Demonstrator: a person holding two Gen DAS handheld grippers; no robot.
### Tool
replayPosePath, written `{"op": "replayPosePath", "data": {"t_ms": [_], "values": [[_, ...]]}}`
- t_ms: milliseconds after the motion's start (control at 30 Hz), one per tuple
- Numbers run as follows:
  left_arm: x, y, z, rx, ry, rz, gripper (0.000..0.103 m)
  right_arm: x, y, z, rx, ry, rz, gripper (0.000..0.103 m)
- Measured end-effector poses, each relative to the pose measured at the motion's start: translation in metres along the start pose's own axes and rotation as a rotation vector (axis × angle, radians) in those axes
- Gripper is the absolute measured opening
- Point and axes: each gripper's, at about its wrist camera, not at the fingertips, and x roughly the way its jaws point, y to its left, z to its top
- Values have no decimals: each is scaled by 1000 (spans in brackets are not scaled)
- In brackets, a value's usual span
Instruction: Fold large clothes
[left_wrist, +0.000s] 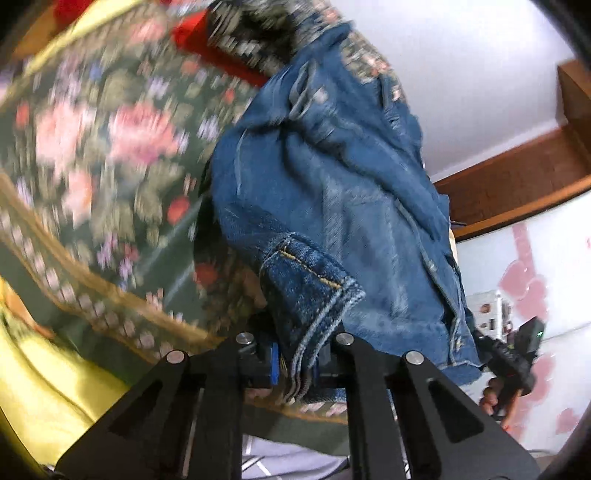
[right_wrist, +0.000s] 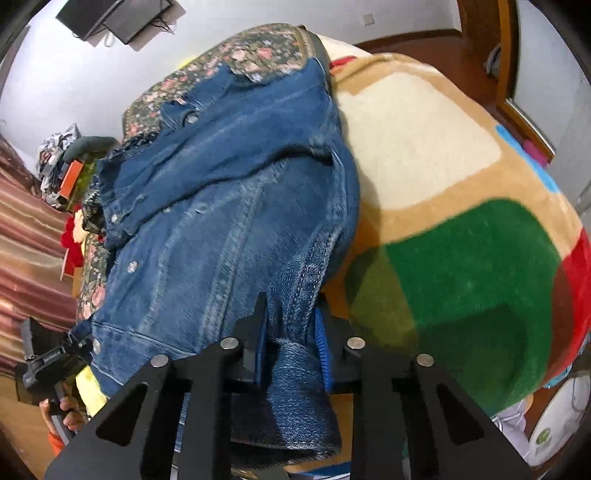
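**Both claws clamped on the jacket**

The left gripper (left_wrist: 295, 360) pinches a cuff of the denim jacket (left_wrist: 332, 192); the floral spread (left_wrist: 110, 147) is blurred. The right gripper (right_wrist: 290, 350) grips another jacket fold, tips hidden, beside the blanket (right_wrist: 461, 258).

The jacket (right_wrist: 229, 206) is made of blue denim, a coarse woven cloth, faded in pale streaks, with round shiny metal buttons (right_wrist: 132, 266). Its cuff (left_wrist: 314, 284) is stitched with yellow thread and frayed at the edge. The floral cover (left_wrist: 110, 147) is seen as matt woven cloth. A glossy, smooth yellow fabric (left_wrist: 44, 376) is seen beside it. The blanket (right_wrist: 461, 258) looks thick and fleecy. The gripper frame (right_wrist: 399, 417) is of matt black material with bright metal pins (right_wrist: 355, 343). The trim (left_wrist: 517, 177) looks like polished brown wood.
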Motion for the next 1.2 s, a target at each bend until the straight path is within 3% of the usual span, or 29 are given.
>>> {"op": "replayPosePath", "data": {"t_ms": [367,700,833,1000,1200], "values": [[-46,-79,80,193,-224,-58,10,-22,36,67,-83,-153,54,15],[-46,-118,165,226,-354,-53,10,-18,55,154,-125,-285,31,15],[-27,-134,203,246,-382,-44,10,2,56,192,-132,-296,-2,15],[11,-151,245,272,-374,31,10,46,52,235,-125,-260,-59,14],[79,-135,289,262,-324,152,10,104,39,264,-84,-185,-102,14]]}}
